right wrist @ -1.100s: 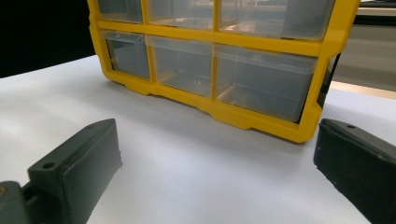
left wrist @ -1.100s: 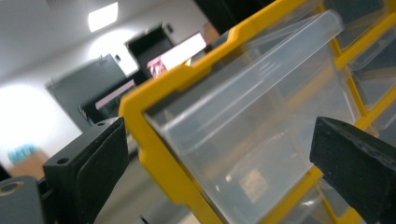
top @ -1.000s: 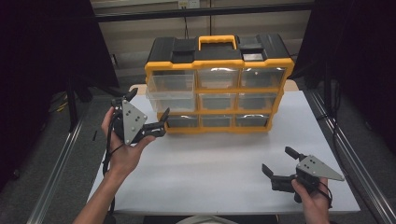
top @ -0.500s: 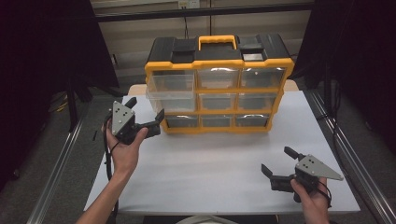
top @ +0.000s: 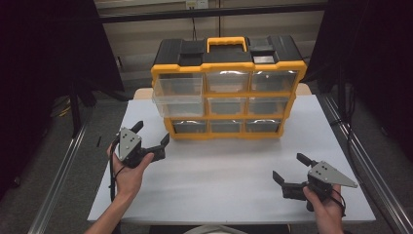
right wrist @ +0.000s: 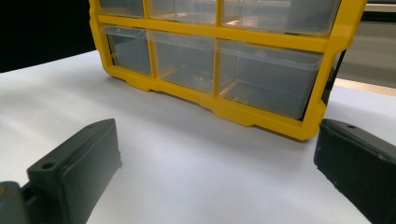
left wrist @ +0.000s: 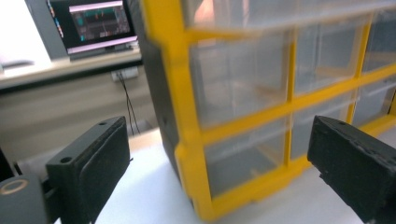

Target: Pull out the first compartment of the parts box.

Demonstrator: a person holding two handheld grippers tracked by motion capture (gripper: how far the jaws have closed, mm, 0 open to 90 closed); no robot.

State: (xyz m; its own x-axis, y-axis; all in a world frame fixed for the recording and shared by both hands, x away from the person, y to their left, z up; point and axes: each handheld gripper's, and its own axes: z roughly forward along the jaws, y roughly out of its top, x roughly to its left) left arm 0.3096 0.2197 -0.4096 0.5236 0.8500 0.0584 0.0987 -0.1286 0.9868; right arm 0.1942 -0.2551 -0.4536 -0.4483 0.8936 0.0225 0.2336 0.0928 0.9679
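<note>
So your left gripper (top: 151,138) has drawn back from the drawer cabinet (top: 227,87) – jaws apart, holding nothing – and now sits just off its lower left corner. Your right gripper (top: 293,172) rests open, well apart, so no drawer is being worked.

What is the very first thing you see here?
The big yellow and black drawer box at the back of the white table, with its clear drawers. Then the left gripper, open near its lower left corner, and the right gripper, open at the front right.
</note>
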